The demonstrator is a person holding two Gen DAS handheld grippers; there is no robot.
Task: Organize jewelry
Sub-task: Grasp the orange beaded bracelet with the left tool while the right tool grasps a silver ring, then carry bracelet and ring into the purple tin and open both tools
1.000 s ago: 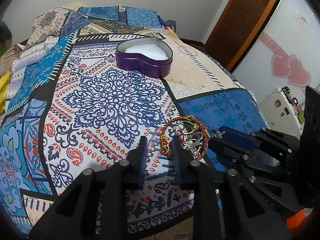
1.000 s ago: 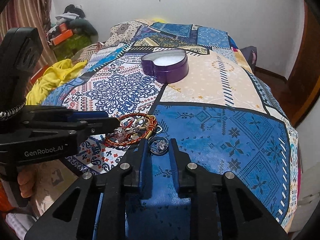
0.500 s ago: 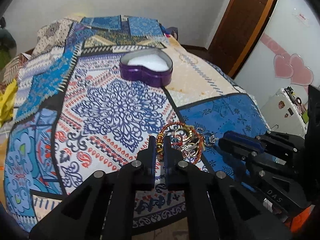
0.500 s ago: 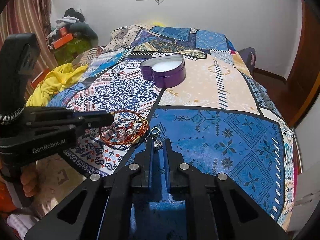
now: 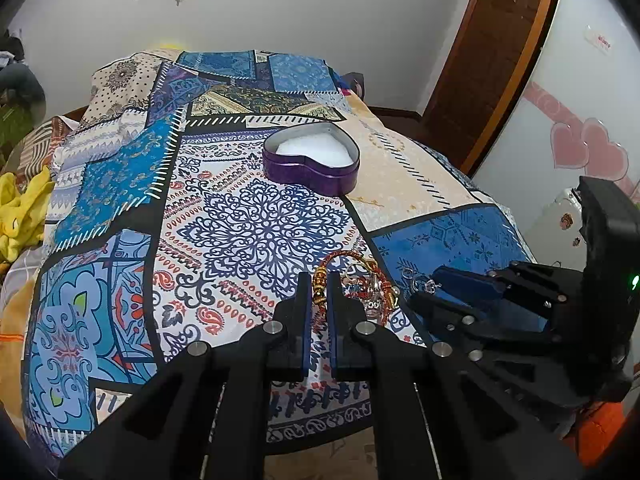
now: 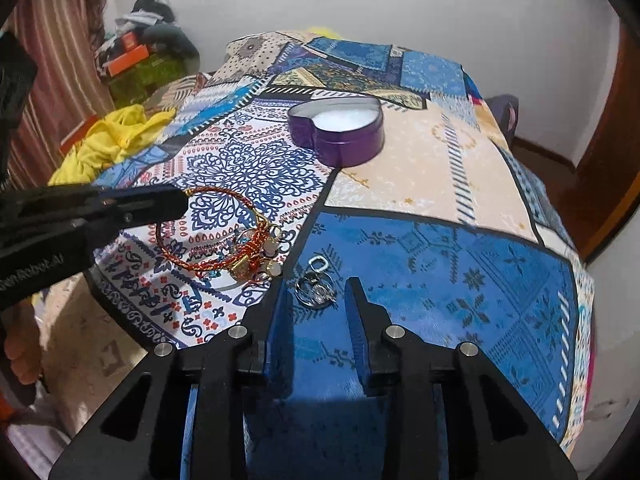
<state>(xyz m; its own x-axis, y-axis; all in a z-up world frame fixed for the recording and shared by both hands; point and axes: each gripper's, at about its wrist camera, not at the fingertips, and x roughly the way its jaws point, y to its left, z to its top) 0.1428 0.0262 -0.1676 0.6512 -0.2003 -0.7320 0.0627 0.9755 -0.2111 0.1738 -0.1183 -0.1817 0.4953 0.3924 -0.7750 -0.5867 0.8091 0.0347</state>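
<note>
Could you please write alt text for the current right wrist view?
The open right gripper hovers over a silver ring on a patterned bedspread. At left, the left gripper pinches a red-and-gold bracelet; a purple heart-shaped box sits beyond.

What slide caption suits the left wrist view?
Left tongs shut on red-and-gold bracelet; open purple heart-shaped box waits farther up the patchwork bedspread.

The left gripper (image 5: pixel 319 294) was built of matte black plastic, with blue-lined inner finger faces and round silver screws (image 5: pixel 271 327) set along its linkages. The right gripper (image 6: pixel 316 300) was made alike, its blue pads (image 6: pixel 357 312) plainly seen. White "GenRobot.AI" lettering (image 6: pixel 30 270) was printed on the left gripper's side; a green light (image 5: pixel 634 280) was lit on the right gripper's housing.
</note>
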